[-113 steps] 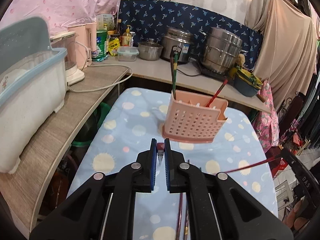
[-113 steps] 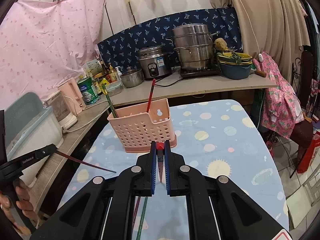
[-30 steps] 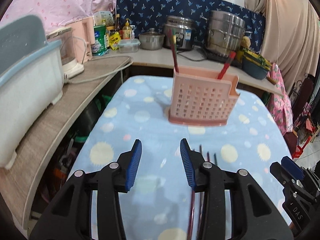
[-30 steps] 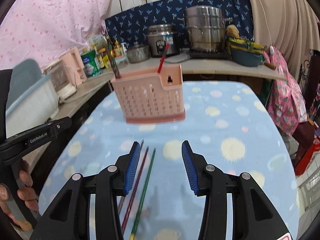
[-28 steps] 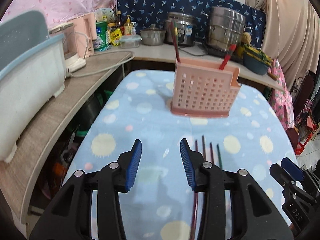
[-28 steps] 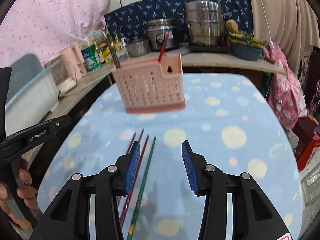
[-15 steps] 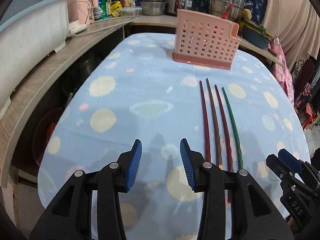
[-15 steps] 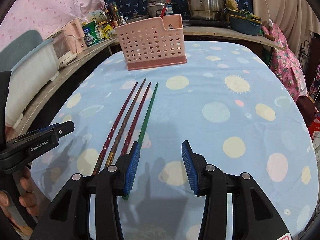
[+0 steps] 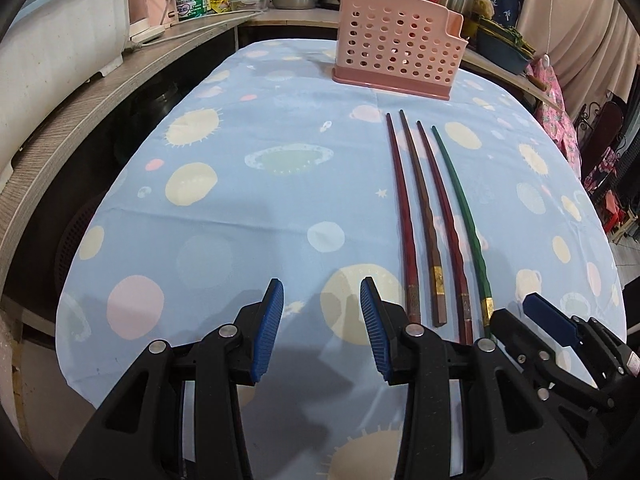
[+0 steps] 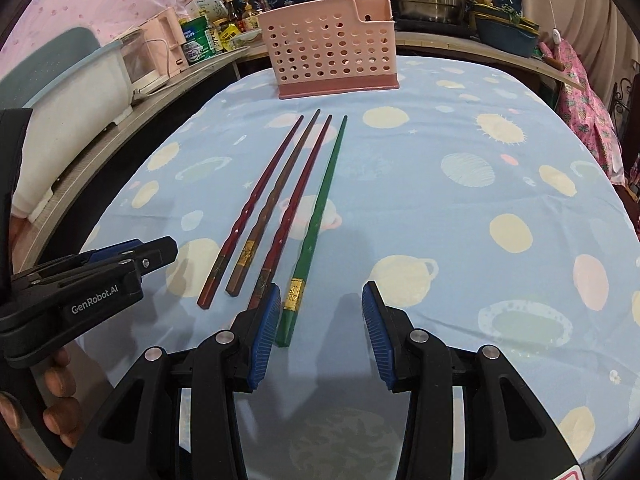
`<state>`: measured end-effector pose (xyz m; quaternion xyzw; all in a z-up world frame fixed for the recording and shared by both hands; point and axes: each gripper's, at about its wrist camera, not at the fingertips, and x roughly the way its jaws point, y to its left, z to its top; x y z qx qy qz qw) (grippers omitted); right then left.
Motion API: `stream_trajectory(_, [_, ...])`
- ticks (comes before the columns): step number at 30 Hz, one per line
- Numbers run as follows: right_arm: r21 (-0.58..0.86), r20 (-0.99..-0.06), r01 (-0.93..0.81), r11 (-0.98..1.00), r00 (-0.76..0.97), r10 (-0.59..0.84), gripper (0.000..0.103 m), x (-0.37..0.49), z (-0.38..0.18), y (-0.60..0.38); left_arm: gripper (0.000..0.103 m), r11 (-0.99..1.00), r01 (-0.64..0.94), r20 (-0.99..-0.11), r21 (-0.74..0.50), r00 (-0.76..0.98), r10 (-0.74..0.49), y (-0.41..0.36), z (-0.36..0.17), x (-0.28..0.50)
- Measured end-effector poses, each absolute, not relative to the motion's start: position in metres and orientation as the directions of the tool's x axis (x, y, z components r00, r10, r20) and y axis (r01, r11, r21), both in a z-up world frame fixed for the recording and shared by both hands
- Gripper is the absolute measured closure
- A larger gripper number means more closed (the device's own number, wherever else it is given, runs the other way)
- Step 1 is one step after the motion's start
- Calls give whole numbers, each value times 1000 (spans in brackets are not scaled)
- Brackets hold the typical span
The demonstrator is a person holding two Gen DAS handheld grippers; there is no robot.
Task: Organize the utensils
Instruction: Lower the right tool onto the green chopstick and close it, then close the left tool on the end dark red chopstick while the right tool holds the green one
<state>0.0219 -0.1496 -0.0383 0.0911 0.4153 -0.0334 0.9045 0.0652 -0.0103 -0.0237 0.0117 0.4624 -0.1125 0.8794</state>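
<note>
Hovering low over the near edge of the surface (image 9: 240, 184), both sets of tongs spread wide and empty: left tongs (image 9: 322, 312) over bare cloth, touching nothing; right tongs (image 10: 319, 316) with the left pad (image 10: 266, 320) just beside the butt of the green chopstick (image 10: 320, 216), apparently not yet touching it.

Lying at 12 o'clock from the right tongs and at 1 o'clock from the left, four chopsticks side by side, nearly parallel, tips toward the holder: from left to right, dark red chopstick (image 10: 256, 204), brown chopstick (image 10: 276, 196), second red chopstick (image 10: 300, 196), then the green one.

Standing farther out at 12 o'clock, upright pink perforated holder (image 10: 332, 56), with a few sticks already poking from its top.

Judging by look: light, stiff, thin, probably lacquered and slippery, prone to rolling or pivoting in the grip. Best taken near the thick butt end, around the gold band (image 10: 294, 292), where flat sides give purchase; closing squarely across one stick alone, since neighbours lie near enough to be dragged along. Tipping point-down before dropping into the holder.
</note>
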Motion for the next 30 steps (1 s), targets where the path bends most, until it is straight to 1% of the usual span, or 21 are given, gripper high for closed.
stream_trajectory(1, [132, -758, 133, 982, 652, 13, 64, 22, -39, -147, 65, 974, 209, -817, -83, 545, -187, -10, -24, 65])
stream_trajectory(5, [123, -761, 125, 985, 649, 12, 75, 22, -42, -143, 64, 974, 211, -819, -85, 542, -189, -11, -25, 63])
stream_trajectory(10, [107, -757, 125, 986, 654, 0, 80, 21, -44, -142, 58, 973, 216, -819, -84, 541, -191, -12, -25, 60])
stream_trajectory(12, [96, -756, 129, 987, 655, -11, 85, 21, -44, -142, 58, 972, 220, -820, -84, 539, -193, -14, -26, 59])
stream_trajectory(14, [88, -756, 137, 987, 654, -23, 92, 21, -45, -144, 58, 971, 223, -821, -84, 537, -194, -15, -26, 59])
stream_trajectory(16, [90, -756, 144, 985, 654, -27, 96, 21, -45, -147, 56, 970, 226, -823, -84, 534, -196, -17, -27, 58])
stream_trajectory(17, [95, -756, 147, 985, 654, -25, 96, 20, -45, -148, 51, 970, 227, -823, -83, 534, -196, -18, -27, 57])
stream_trajectory(18, [97, -755, 149, 984, 655, -25, 96, 20, -45, -150, 50, 970, 229, -821, -82, 536, -196, -19, -26, 56])
stream_trajectory(30, [114, -750, 192, 975, 660, -42, 96, 12, -45, -167, 49, 962, 263, -829, -73, 521, -205, -34, -30, 54])
